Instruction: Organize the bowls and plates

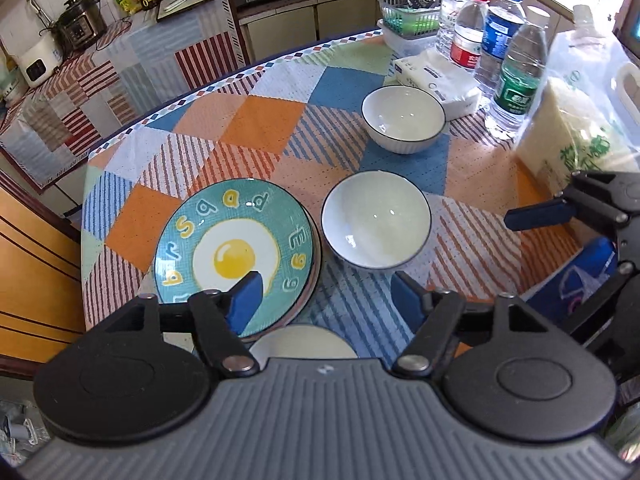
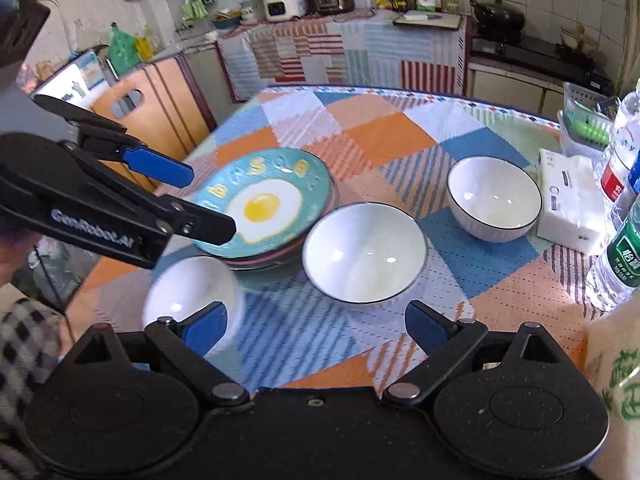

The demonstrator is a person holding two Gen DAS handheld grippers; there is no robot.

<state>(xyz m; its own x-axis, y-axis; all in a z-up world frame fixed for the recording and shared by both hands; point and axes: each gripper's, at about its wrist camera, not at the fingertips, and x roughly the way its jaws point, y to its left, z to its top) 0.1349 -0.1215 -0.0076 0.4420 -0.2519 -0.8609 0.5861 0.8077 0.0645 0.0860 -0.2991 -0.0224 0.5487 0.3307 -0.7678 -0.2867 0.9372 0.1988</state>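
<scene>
Left wrist view looks down on the round surface point(image 1: 256, 120) under its patchwork cloth. A teal plate point(image 1: 234, 252) printed with a fried egg tops a short stack of plates near the left edge. Just beside it on the right sits an empty white bowl point(image 1: 376, 224); a second empty bowl point(image 1: 403, 118) stands farther back, next to a tissue pack point(image 1: 440, 80). A third white bowl point(image 2: 192, 300) lies close to the near edge, below the stack, also empty as far as shows. Water bottles point(image 1: 496, 40) and a basket point(image 1: 408, 16) crowd the far right rim, while the cloth's middle and far left lie open. The left hand-held gripper point(image 1: 326, 300) is spread above the surface, pinching nothing. The right hand-held gripper point(image 2: 316, 328) is likewise spread wide and empty.
</scene>
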